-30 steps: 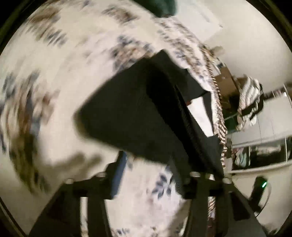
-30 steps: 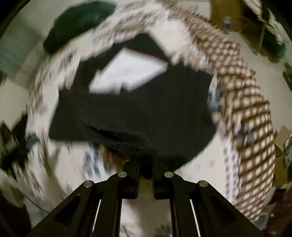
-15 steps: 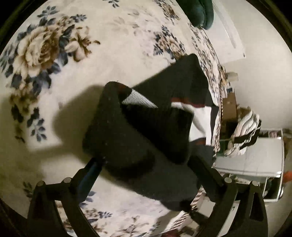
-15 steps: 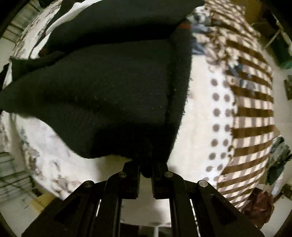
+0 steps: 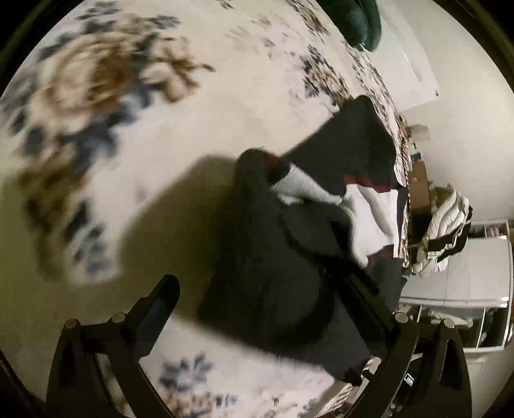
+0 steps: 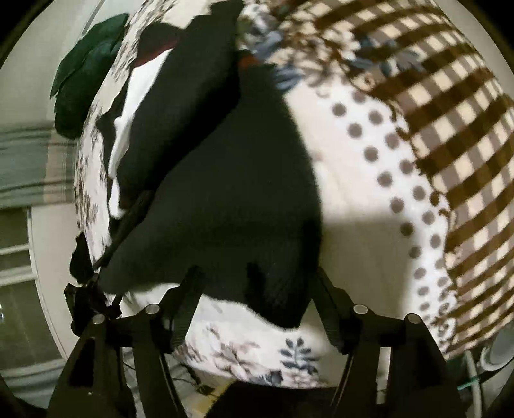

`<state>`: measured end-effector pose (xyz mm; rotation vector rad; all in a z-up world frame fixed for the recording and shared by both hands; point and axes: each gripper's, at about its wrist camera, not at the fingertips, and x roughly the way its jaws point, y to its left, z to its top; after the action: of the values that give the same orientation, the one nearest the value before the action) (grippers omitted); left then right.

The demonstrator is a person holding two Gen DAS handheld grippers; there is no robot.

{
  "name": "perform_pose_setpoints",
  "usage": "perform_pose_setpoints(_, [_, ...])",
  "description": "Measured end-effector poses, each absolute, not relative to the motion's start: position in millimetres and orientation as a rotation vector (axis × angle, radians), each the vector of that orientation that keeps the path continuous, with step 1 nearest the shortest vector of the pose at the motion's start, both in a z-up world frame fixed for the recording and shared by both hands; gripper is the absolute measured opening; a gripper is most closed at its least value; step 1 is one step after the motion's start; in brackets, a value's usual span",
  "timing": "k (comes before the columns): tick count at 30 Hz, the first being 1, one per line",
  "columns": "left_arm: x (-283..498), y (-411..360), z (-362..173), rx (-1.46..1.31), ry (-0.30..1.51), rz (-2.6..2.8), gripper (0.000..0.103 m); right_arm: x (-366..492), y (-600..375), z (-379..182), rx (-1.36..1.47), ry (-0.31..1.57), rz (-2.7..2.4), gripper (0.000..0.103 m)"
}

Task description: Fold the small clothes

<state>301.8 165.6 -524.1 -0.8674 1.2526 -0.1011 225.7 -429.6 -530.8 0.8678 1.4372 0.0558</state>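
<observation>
A black garment with white and dark red panels (image 5: 282, 263) lies folded over itself on the floral bedspread (image 5: 192, 96). It also shows in the right wrist view (image 6: 225, 193) as a black fold filling the middle. My left gripper (image 5: 257, 299) is open, its fingers spread either side of the near black fold. My right gripper (image 6: 257, 283) is open, its fingers apart at the near edge of the black cloth, holding nothing.
A dark green garment (image 5: 363, 19) lies at the far end of the bed, also in the right wrist view (image 6: 83, 74). The bedspread's checked and dotted border (image 6: 433, 128) falls away on the right. A white cabinet (image 5: 456, 273) with piled clothes (image 5: 443, 225) stands beside the bed.
My right gripper was shut on the black cloth and has opened, letting it go. The garment now lies folded on the bed. My left gripper stays open over the fold.
</observation>
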Motion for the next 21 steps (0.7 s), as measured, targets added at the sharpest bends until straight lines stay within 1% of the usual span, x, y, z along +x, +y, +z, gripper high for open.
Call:
perform_pose_setpoints(2, [322.3, 157.8, -523.1, -0.884, 1.220, -0.164, 0.102, 232.3, -426.1, -545.5, 0.870, 1.434, 0.048, 0.070])
perform_pose_setpoints(5, [359.9, 143.1, -507.2, -0.870, 1.185, -0.225, 0.102, 247.6, -417.2, -556.9, 0.919, 1.402, 0.098, 0.070])
perform_pose_setpoints(7, [379.8, 141.0, -495.7, -0.877, 1.152, -0.252, 0.102, 265.7, -416.6, -549.8, 0.984, 1.326, 0.143, 0.052])
perform_pose_setpoints(9, [389.7, 145.9, -489.1, -0.906, 1.129, -0.255, 0.102, 279.3, -418.7, -535.3, 1.048, 1.235, 0.159, 0.050])
perform_pose_setpoints(10, [390.4, 148.6, -487.9, -0.903, 1.129, -0.248, 0.102, 287.7, -419.6, -526.1, 1.044, 1.204, 0.151, 0.050])
perform_pose_setpoints(11, [388.7, 150.5, -488.3, -0.895, 1.138, -0.238, 0.102, 293.8, -418.7, -522.4, 1.008, 1.220, 0.130, 0.050])
perform_pose_setpoints(12, [384.1, 152.4, -491.0, -0.894, 1.154, -0.228, 0.102, 299.6, -416.3, -521.2, 0.949, 1.267, 0.100, 0.050])
perform_pose_setpoints(16, [365.2, 155.0, -505.2, -0.920, 1.194, -0.230, 0.102, 293.2, -408.7, -538.2, 0.869, 1.439, 0.067, 0.051])
perform_pose_setpoints(18, [362.2, 150.1, -501.9, -0.953, 1.172, -0.258, 0.102, 282.5, -407.0, -539.1, 0.855, 1.449, 0.049, 0.052])
perform_pose_setpoints(19, [361.1, 147.3, -495.4, -0.967, 1.162, -0.279, 0.101, 274.7, -408.2, -538.2, 0.845, 1.446, 0.030, 0.058])
perform_pose_setpoints(21, [356.3, 143.4, -477.4, -0.998, 1.127, -0.328, 0.101, 259.4, -411.9, -539.9, 0.829, 1.452, -0.025, 0.064])
